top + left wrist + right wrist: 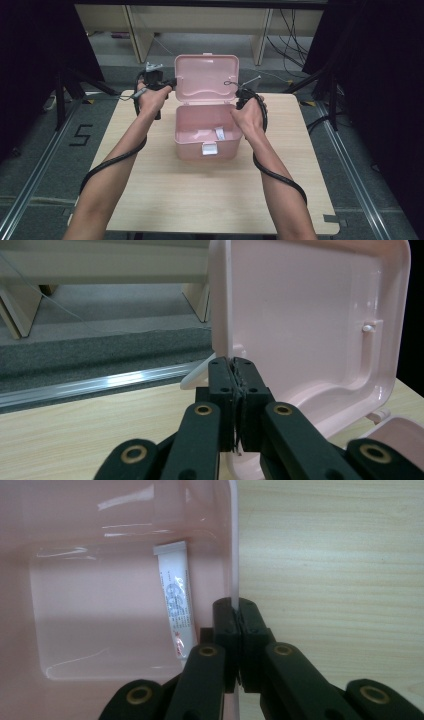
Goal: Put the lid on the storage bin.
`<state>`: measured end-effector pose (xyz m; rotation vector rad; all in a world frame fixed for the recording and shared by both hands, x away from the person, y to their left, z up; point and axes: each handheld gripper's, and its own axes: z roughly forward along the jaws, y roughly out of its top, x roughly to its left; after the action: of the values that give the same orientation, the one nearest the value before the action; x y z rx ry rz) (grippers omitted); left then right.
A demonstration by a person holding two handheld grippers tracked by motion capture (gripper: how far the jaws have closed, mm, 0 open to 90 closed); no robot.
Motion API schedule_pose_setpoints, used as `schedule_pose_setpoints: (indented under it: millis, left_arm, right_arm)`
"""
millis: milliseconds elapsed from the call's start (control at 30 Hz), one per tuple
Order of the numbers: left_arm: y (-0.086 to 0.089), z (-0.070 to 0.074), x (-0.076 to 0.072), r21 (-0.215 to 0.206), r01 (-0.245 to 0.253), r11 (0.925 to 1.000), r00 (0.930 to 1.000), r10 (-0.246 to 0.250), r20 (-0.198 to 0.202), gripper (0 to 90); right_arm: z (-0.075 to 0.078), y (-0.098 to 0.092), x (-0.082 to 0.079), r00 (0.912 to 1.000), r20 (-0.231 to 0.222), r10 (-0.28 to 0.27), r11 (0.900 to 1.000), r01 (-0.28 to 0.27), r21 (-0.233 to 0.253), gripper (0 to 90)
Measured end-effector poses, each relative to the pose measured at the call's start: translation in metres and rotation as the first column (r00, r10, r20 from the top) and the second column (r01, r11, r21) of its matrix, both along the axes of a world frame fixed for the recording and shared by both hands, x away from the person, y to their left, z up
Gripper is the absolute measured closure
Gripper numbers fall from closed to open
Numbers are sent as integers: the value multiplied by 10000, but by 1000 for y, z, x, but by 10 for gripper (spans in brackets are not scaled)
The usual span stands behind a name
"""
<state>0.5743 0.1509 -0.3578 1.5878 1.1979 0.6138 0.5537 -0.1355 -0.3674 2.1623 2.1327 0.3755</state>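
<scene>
Two grippers both sat clamped on the pink box (207, 135) mid-table: left gripper (234, 371) pinched the upright lid (310, 315) at its side edge, right gripper (235, 611) pinched the base's right wall. Tube (176, 607) lay inside, just left of that wall, parallel to it.

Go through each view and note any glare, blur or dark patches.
High view: the table is evenly lit, both sides fall off into black. Left gripper view: soft glare on the raised lid, and the near jaws look blurred. Right gripper view: white glare streaks on the pink box wall; the tube print is too blurred to read.
</scene>
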Motion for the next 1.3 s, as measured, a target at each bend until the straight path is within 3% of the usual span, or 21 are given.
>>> schedule_pose_setpoints:
  millis: [67, 100, 133, 167, 200, 267, 400, 467, 533, 667, 700, 733, 767, 800, 900, 1100, 1200, 1300]
  left_arm:
    - [-1, 3, -5, -17, 300, 9995, 9993, -300, 211, 900]
    - [-4, 5, -8, -6, 421, 9991, 9986, -420, 332, 900]
    - [-6, 8, -11, 41, 516, 9987, 9977, -518, 438, 900]
    - [-7, 9, -12, -18, 508, 9987, 9974, -506, 505, 900]
    - [-7, 9, -10, 35, 388, 9992, 9981, -389, 474, 900]
    - [-1, 5, -5, -120, 91, 9999, 9998, -88, 198, 900]
    - [6, -3, -2, -165, -226, 9996, 9997, 227, 31, 899]
    - [8, -6, -1, -179, -317, 9993, 9995, 316, -70, 896]
    - [10, -12, 4, -187, -347, 9992, 9978, 336, -571, 840]
    - [12, -22, 16, -71, -565, 9984, 9929, 554, -1048, 702]
    - [12, -24, 19, -82, -606, 9981, 9913, 593, -1179, 678]
    - [13, -26, 23, -90, -641, 9979, 9891, 623, -1336, 651]
    - [13, -28, 28, -110, -625, 9980, 9868, 602, -1501, 617]
    - [12, -30, 31, -129, -606, 9981, 9841, 575, -1683, 594]
    - [10, -35, 40, -205, -708, 9973, 9785, 655, -1958, 576]
    - [8, -46, 53, -356, -867, 9956, 9596, 739, -2714, 570]
    - [6, -51, 59, -153, -761, 9970, 9489, 677, -3082, 581]
    - [6, -54, 63, -144, -852, 9963, 9448, 762, -3186, 615]
  right_arm:
    - [1, 2, 0, 9994, -88, -325, 9991, 327, 271, 899]
    - [0, 2, 1, 9999, 105, -124, 9992, 120, 383, 899]
    - [0, 6, 1, 9995, 151, -280, 9994, 277, 208, 899]
    - [1, 7, 0, 9999, 143, 66, 9998, -64, -180, 899]
    - [0, 10, 0, 9997, 236, 16, 9997, -11, -229, 899]
    - [1, 10, 2, 9998, 193, 56, 9997, -51, -255, 899]
    - [1, 11, 2, 9998, 167, -146, 9997, 149, -183, 899]
    - [1, 9, 2, 9997, 193, 145, 9996, -141, -250, 899]
    - [1, 10, 3, 9999, 142, 21, 9999, -19, -151, 899]
    - [1, 9, 3, 9999, 127, 91, 9999, -90, -120, 899]
    - [1, 8, 3, 9998, 129, 159, 9997, -157, -164, 899]
    - [0, 4, 3, 9978, 149, 639, 9974, -634, -339, 899]
    - [0, 4, 3, 9979, 147, 637, 9974, -632, -339, 899]
    - [1, 9, 2, 10000, 47, 50, 9999, -49, -138, 899]
    - [0, 9, 2, 9999, 140, 68, 9999, -66, -144, 899]
    - [1, 9, 2, 9998, 170, 53, 9999, -50, -130, 899]
    - [0, 9, 2, 9998, 171, 66, 9999, -64, -118, 899]
    - [0, 8, 2, 9997, 205, 128, 9999, -127, -58, 899]
